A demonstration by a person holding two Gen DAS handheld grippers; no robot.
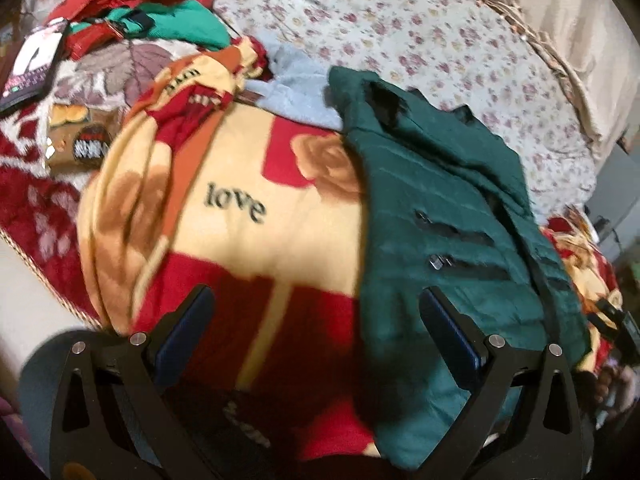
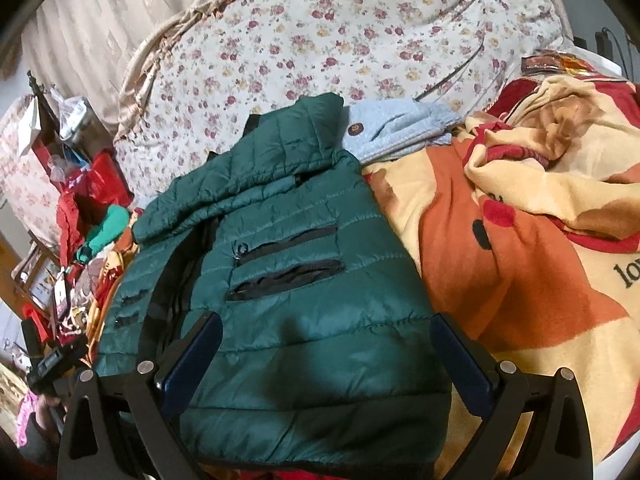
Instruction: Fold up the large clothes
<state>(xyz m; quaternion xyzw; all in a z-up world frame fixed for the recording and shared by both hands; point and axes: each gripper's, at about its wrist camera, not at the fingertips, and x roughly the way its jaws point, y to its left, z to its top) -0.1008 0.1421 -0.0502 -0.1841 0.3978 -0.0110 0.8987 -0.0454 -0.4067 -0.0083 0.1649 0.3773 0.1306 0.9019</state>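
The right gripper (image 2: pixel 326 360) hangs spread wide and holding nothing directly over the lower body of the dark green quilted puffer jacket (image 2: pixel 296 280), its two blue-padded fingers straddling the hem panel. The jacket lies flat on a red and cream "love" blanket (image 2: pixel 520 264) on the bed, its long axis running straight away from this gripper, hem nearest, collar end farthest, one sleeve (image 2: pixel 240 184) folded across the chest above the two black zip pockets. The left gripper (image 1: pixel 316 332), jaws equally wide and empty, sits mostly above bare blanket; in its view the jacket lies off to its right, only its right-hand finger reaching over the garment's edge. So the right hand is judged nearer and better lined up for taking the hem, while the left would have to shift sideways towards the jacket first.
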